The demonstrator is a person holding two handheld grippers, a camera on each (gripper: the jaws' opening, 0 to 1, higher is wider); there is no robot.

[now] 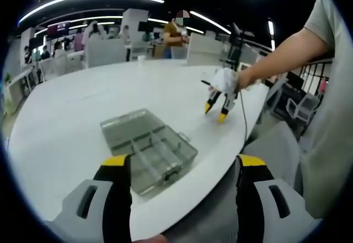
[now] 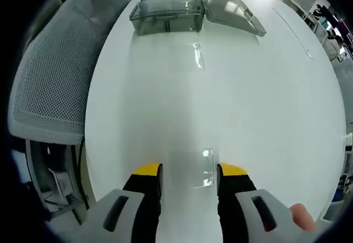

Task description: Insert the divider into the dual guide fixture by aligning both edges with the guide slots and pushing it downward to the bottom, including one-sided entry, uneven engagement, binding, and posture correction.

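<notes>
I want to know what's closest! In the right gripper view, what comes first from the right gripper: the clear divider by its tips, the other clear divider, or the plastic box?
1. The near divider, lying flat between the right gripper's tips.
2. The second divider, farther up the white table.
3. The open plastic box, at the table's far end.

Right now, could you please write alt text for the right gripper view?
The open right gripper hovers over a clear divider lying flat on the white table. Farther off lie a second clear divider and an open transparent box; a grey mesh chair stands beside the table.
</notes>
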